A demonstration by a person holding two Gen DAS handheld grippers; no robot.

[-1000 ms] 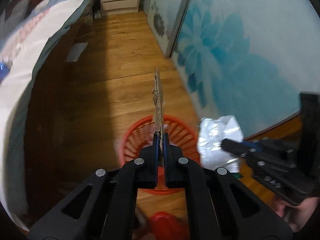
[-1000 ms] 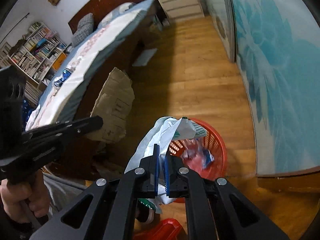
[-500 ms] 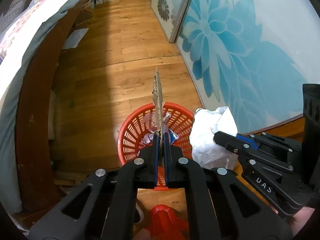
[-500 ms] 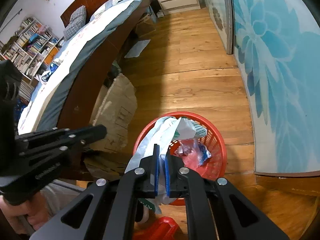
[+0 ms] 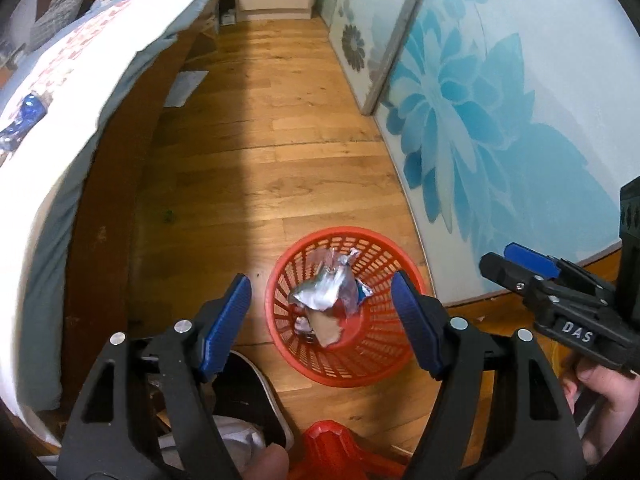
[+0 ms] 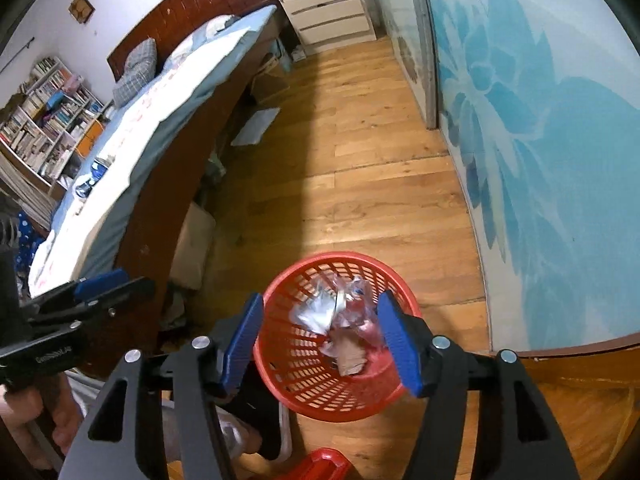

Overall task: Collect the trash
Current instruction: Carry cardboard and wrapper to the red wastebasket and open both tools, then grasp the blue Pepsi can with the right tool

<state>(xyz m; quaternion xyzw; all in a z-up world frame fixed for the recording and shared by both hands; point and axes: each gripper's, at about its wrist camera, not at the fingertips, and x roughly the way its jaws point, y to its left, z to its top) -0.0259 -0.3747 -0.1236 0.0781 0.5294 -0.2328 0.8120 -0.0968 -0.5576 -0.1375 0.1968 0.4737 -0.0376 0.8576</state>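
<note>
Both claws are hanging over a round red plastic basket with lattice walls, the kind with little slots all the way round, sitting on a glossy wooden plank floor.

The left gripper has its jaws spreading apart, wide already, nothing between them. Its ribbed blue pads are bare, and the black arms have shiny round rivets. The right gripper is the same story: jaws opening, pads not touching anything, nothing held. From the left camera you can see the right one off to the side with a hand wrapped round its grip.

The trash is down in the basket. There's a crinkly silvery plastic bag, all creased and shiny, lying on top, and a torn bit of tan cardboard below it near the basket's bottom. Some clear wrapper with blue and pinkish bits sits beside the bag, too scrunched to tell what it is.

Next to the basket is a bed with a dark wood frame and pale blue and white bedding. On the other side are smooth glossy panels printed with big blue flowers. A cream drawer unit stands at the far end, and a crammed bookshelf past the bed. Something red plastic sits at the bottom edge near a dark shoe.
</note>
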